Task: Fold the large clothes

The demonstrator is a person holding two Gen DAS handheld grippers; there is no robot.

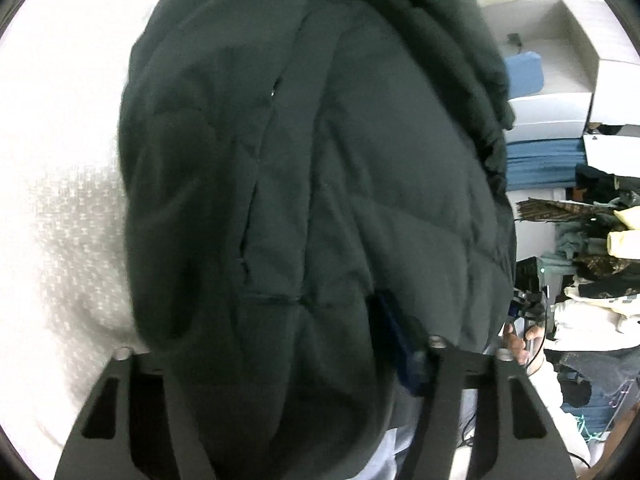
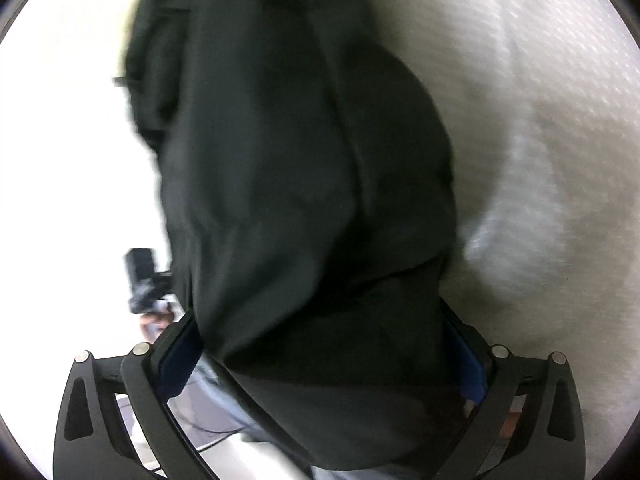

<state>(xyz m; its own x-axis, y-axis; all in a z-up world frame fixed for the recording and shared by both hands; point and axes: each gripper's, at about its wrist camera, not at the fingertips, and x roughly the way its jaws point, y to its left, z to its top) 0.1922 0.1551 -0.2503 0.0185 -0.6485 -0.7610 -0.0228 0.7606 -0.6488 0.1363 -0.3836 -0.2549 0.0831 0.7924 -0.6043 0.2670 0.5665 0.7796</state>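
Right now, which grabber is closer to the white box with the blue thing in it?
Left. The left gripper holds the dark jacket with the white box visible beyond it. The right gripper grips the jacket too, but its view shows no box.

Pretty blown-out white on the left in both views. The dark jacket [image 1: 304,184] is motion-smeared, worse on the right wrist, with fisheye vignetting at the corners.

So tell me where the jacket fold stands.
Done: no finished fold shows. In hand: the dark jacket hangs bunched between the jaws of both the left gripper and right gripper, above the white cloth surface. Left: laying it flat and folding it.
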